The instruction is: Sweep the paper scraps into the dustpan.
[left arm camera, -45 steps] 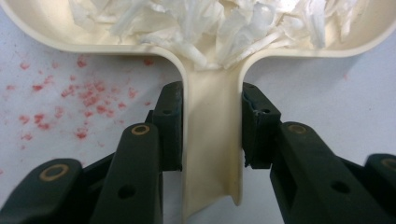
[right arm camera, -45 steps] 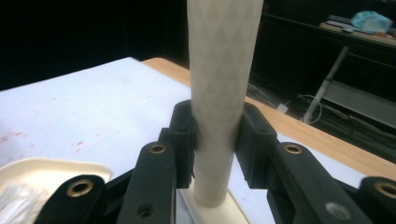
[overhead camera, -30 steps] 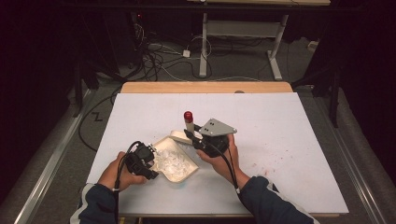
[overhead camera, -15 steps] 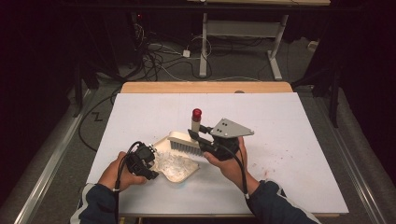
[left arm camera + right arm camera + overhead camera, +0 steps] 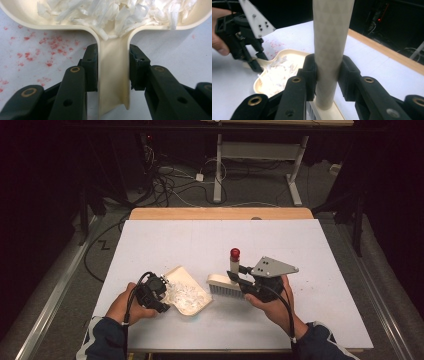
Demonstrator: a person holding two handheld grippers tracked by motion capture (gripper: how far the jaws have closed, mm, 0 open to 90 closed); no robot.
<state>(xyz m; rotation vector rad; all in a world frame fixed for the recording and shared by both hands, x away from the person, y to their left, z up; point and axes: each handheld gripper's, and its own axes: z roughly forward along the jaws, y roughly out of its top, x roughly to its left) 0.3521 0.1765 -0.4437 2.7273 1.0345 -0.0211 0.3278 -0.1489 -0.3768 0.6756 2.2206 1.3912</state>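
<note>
A cream dustpan (image 5: 192, 296) lies on the white table sheet, loaded with white paper shreds (image 5: 182, 292). My left gripper (image 5: 163, 295) is shut on its handle (image 5: 113, 75), a pad pressed to each side. The shreds (image 5: 112, 15) pile up just past the jaws. A cream hand brush (image 5: 224, 285) with grey bristles and a red-capped upright handle (image 5: 234, 255) stands just right of the pan. My right gripper (image 5: 239, 278) is shut on that handle (image 5: 332, 37). In the right gripper view the dustpan (image 5: 284, 53) and the left gripper (image 5: 254, 62) lie beyond the brush.
The white sheet (image 5: 300, 245) covers the table, with a wooden strip (image 5: 220, 213) along the far edge. Small red specks (image 5: 50, 45) dot the sheet beside the pan handle, and faint specks (image 5: 320, 290) lie right of the brush. Cables and table legs stand on the floor beyond.
My right gripper has carried the brush to the right, off the dustpan's far edge and clear of it. The left gripper and the dustpan have stayed where they were.
</note>
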